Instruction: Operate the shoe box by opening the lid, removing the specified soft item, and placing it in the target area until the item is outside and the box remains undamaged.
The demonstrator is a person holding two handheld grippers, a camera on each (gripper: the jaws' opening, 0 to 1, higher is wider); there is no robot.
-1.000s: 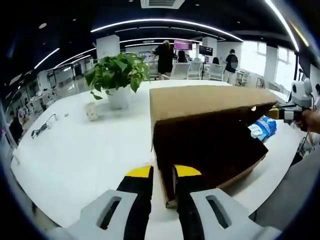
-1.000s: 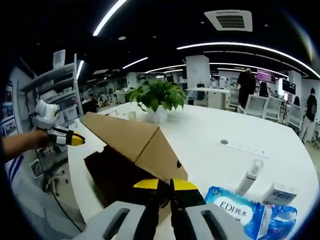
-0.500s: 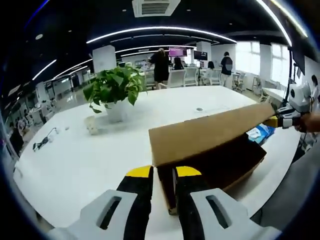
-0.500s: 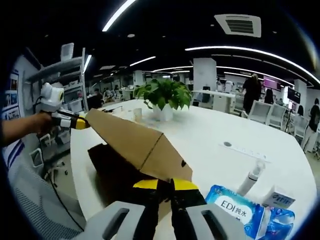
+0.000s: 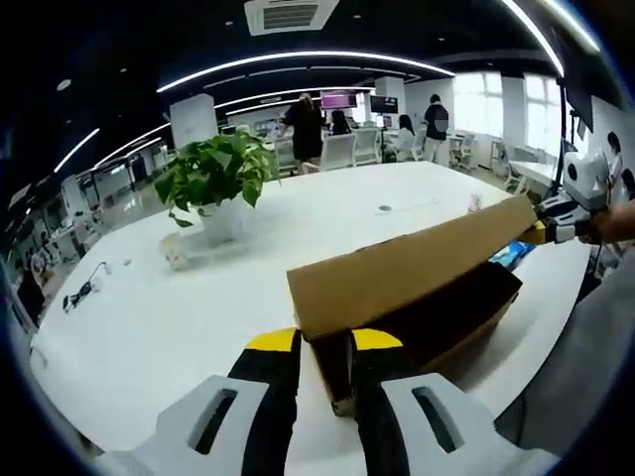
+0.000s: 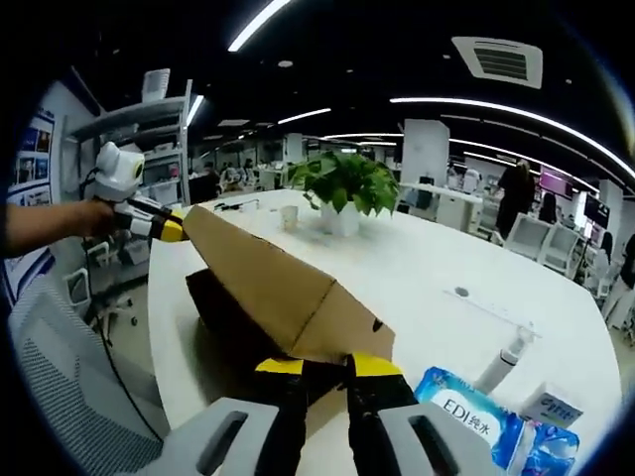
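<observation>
The shoe box (image 5: 427, 317) sits on the white table (image 5: 179, 307), its dark inside showing under the raised brown lid (image 5: 407, 268). In the left gripper view the left hand-held gripper (image 5: 322, 347) sits at the near corner of the box, its yellow-tipped jaws close together on either side of the corner edge where lid and box meet; whether they actually pinch it I cannot tell. At the far end of the lid, the right hand-held gripper (image 5: 544, 230) has its yellow tip against the lid's corner.

In the right gripper view the right hand-held gripper (image 6: 325, 372) has its jaws nearly closed at the lid's (image 6: 283, 293) near corner, apparently gripping the lid edge. The left hand-held gripper (image 6: 164, 226) touches the lid's far corner. Beside the box (image 6: 233, 322), on the table (image 6: 417, 278), lie a blue wet-wipe pack (image 6: 466, 416), a slim white bottle (image 6: 504, 352) and a small carton (image 6: 556, 405). A potted plant (image 6: 347, 188) stands beyond the box.
</observation>
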